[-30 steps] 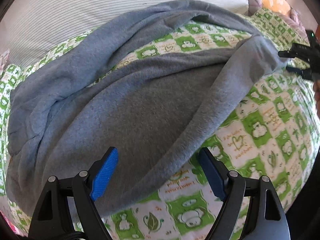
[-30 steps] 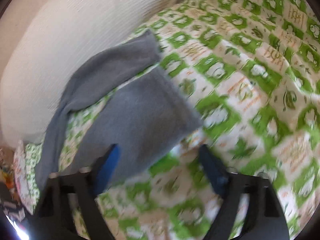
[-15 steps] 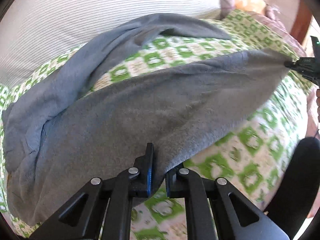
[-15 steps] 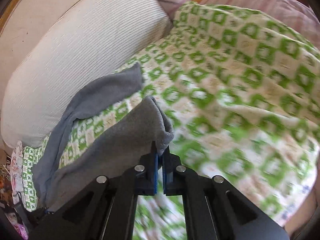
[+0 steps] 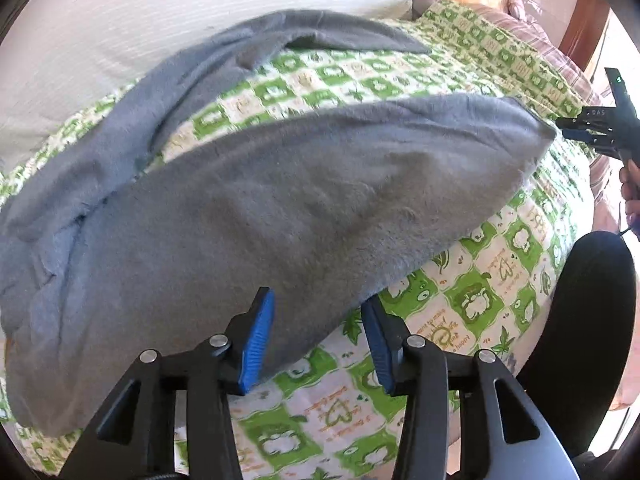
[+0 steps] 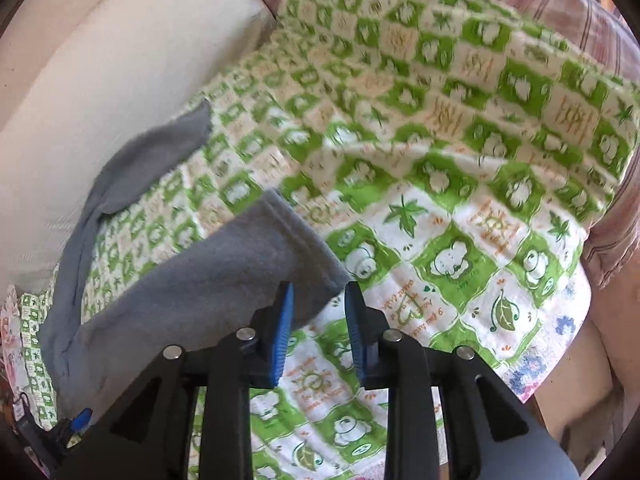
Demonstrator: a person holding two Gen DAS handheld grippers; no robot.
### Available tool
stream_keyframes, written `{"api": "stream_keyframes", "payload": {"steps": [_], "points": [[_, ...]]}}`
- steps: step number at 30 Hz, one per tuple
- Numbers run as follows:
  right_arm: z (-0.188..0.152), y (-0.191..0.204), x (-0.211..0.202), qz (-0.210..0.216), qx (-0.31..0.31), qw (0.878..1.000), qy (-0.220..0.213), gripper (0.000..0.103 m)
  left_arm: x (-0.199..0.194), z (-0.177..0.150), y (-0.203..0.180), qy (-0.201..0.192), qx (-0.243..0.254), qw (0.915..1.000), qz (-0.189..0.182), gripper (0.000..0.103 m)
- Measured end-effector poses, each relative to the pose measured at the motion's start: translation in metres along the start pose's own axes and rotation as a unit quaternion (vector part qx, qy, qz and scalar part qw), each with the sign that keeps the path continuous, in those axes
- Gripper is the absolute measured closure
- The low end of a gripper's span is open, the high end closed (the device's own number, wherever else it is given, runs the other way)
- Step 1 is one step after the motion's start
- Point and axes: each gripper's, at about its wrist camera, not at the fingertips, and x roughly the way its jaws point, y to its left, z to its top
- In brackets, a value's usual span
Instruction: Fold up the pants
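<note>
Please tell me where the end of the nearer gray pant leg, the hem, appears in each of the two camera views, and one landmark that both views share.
Left wrist view: the hem is at the right, just beside the right tongs.
Right wrist view: the hem is at center, just above the open right tongs.
Shared landmark: the white pillow, upper left in both, with the other pant leg beside it.
</note>
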Motion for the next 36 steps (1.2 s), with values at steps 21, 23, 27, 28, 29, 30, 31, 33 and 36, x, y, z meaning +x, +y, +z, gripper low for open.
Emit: {"api": "stream_keyframes", "payload": {"steps": [21, 23, 27, 28, 29, 30, 31, 33, 36], "points": [[-0.021, 0.155, 0.026, 0.132, -0.165, 0.977, 0.024, 0.075, 0.017, 0.043, 0.034, -0.008, -0.043, 0.999, 0.001, 0.043], [-0.022, 0.16, 0.039, 0.128, -0.171, 0.976, 0.042, 0.075, 0.031, 0.043, 0.039, 0.004, -0.048, 0.9988, 0.003, 0.043], [-0.028, 0.159, 0.065, 0.096, -0.183, 0.975, 0.078, 0.074, 0.054, 0.043, 0.053, 0.029, -0.055, 0.998, 0.014, 0.043], [-0.029, 0.156, 0.071, 0.083, -0.181, 0.976, 0.088, 0.074, 0.057, 0.044, 0.055, 0.033, -0.056, 0.9977, 0.016, 0.043], [-0.029, 0.15, 0.08, 0.064, -0.172, 0.978, 0.102, 0.074, 0.061, 0.044, 0.059, 0.039, -0.059, 0.9974, 0.017, 0.043], [-0.029, 0.145, 0.084, 0.062, -0.164, 0.979, 0.109, 0.074, 0.062, 0.046, 0.062, 0.039, -0.061, 0.9972, 0.015, 0.043], [-0.027, 0.141, 0.086, 0.072, -0.155, 0.979, 0.11, 0.074, 0.059, 0.05, 0.065, 0.035, -0.061, 0.9974, 0.013, 0.043], [-0.021, 0.142, 0.081, 0.078, -0.158, 0.98, 0.097, 0.074, 0.053, 0.058, 0.067, 0.026, -0.055, 0.998, 0.018, 0.043], [-0.004, 0.149, 0.073, 0.093, -0.164, 0.979, 0.075, 0.074, 0.04, 0.079, 0.075, 0.005, -0.047, 0.9987, 0.02, 0.043]]}}
